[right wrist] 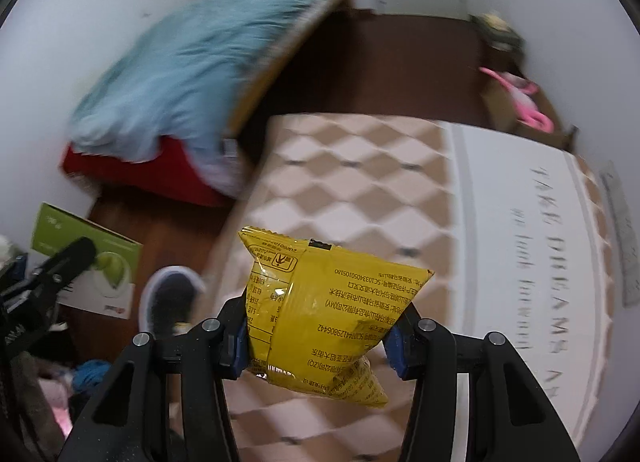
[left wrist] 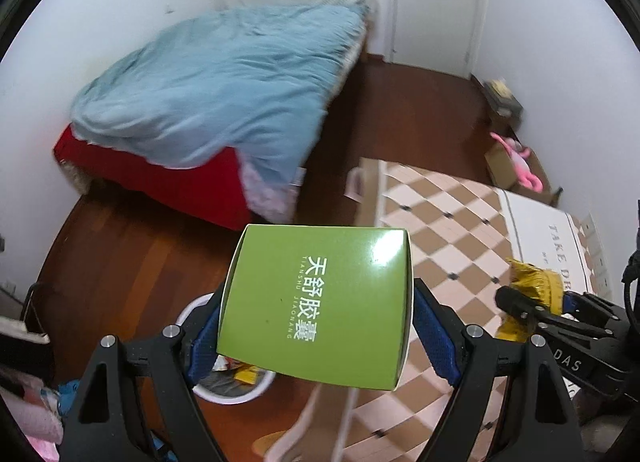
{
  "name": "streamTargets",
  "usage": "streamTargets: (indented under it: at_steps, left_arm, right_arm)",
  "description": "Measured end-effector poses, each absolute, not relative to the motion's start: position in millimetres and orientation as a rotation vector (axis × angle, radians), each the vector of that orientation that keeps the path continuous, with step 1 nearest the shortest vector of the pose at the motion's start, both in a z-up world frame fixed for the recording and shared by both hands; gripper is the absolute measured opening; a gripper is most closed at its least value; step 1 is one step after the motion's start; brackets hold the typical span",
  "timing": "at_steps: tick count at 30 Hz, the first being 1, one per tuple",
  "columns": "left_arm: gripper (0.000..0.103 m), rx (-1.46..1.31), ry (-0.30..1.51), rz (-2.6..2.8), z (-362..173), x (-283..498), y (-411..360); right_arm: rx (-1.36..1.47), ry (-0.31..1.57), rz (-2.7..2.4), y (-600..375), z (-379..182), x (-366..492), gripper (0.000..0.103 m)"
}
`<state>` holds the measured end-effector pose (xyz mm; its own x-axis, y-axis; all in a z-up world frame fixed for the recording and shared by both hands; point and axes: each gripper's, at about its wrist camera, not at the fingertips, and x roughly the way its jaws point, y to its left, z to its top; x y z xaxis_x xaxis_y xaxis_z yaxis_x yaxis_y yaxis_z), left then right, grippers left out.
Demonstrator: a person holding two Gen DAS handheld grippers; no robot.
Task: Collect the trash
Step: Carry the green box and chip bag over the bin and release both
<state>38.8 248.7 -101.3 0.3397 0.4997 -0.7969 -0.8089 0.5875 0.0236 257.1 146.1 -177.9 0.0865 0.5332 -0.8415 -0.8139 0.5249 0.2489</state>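
- Far to the left of the checkered mat (left wrist: 440, 230), against the wall, stands the bed with its red base (left wrist: 152, 178) and a rumpled light-blue quilt (left wrist: 216, 78) spilling over the corner nearest the mat.
- Between the bed and the mat runs a strip of dark wooden floor (left wrist: 120, 254); on it, just left of the mat's near edge, sits a white trash bin (left wrist: 224, 390) with a dark liner and some wrappers inside, mostly hidden behind what I carry.
- My left gripper (left wrist: 316, 326) is clamped on a green cardboard box (left wrist: 320, 306) with white Chinese lettering; the blue pads (left wrist: 434, 338) press on its two sides, and the box hangs above the mat's left edge, over the bin.
- From my right wrist view the same box (right wrist: 84, 258) shows at the far left of the mat, with a picture of a green apple on its side.
- My right gripper (right wrist: 316, 346) is clamped on a yellow snack packet (right wrist: 324, 314), pinched and creased between the blue pads (right wrist: 394, 346), hanging over the mat's near part.
- The white panel of the mat, on its right side, carries grey lettering (right wrist: 560, 246).
- Beyond the mat's far right corner, by the wall, an open cardboard carton (left wrist: 508, 170) holds something pink (left wrist: 520, 158).
- Past the mat's far end is a white door (left wrist: 436, 2).
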Motion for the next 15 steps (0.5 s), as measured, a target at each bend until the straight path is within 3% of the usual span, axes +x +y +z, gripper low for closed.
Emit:
streamTargets:
  at_steps: [8, 15]
  left_arm:
    - [0.082, -0.499, 0.832, 1.000, -105, -53, 292]
    - [0.082, -0.716, 0.893, 1.059, -186, -124, 359]
  right_arm:
    - [-0.364, 1.083, 1.196, 214, -175, 162, 0.054]
    - [-0.513, 1.147, 1.258, 282, -235, 88, 0.054]
